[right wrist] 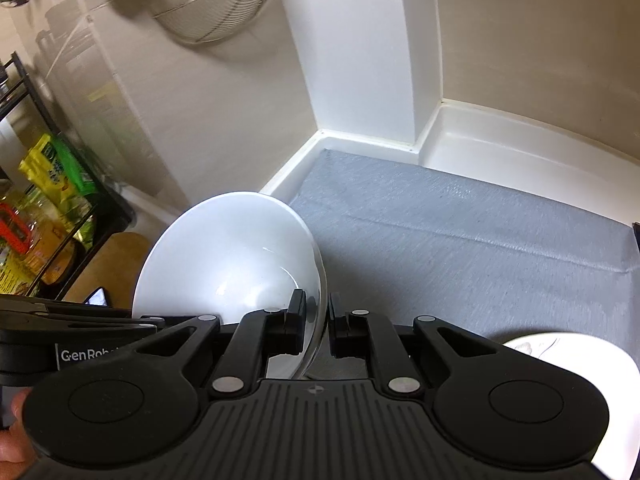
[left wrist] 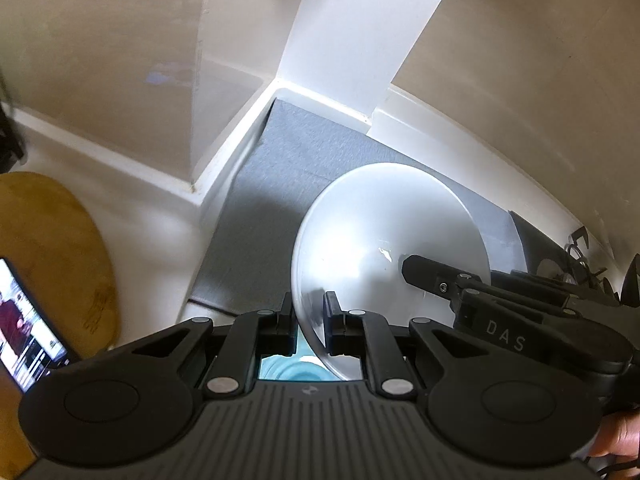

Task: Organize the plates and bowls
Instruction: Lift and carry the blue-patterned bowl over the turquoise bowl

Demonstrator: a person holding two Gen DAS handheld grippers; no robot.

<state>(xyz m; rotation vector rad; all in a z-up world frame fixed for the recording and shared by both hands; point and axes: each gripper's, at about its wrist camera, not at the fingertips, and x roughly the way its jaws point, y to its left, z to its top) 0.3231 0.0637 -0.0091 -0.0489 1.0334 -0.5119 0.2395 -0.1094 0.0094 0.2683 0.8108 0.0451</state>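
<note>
A white bowl (left wrist: pixel 384 232) is held tilted above a grey mat (left wrist: pixel 280 168) in a white corner. My left gripper (left wrist: pixel 309 316) is shut on the bowl's near rim. My right gripper (right wrist: pixel 317 320) is shut on the rim of the same white bowl (right wrist: pixel 228 248), which leans to its left. The right gripper also shows in the left wrist view (left wrist: pixel 424 276), at the bowl's right side. A teal ribbed dish (left wrist: pixel 288 370) shows under the left gripper. A white plate (right wrist: pixel 568 356) lies on the grey mat (right wrist: pixel 460 240) at the lower right.
A wooden board (left wrist: pixel 52 248) and a lit screen (left wrist: pixel 24 328) lie left of the mat. A black rack with food packets (right wrist: pixel 44 216) stands at the left. A wire basket (right wrist: pixel 212 0) hangs on the wall. A dark object (left wrist: pixel 532 236) sits at the mat's right end.
</note>
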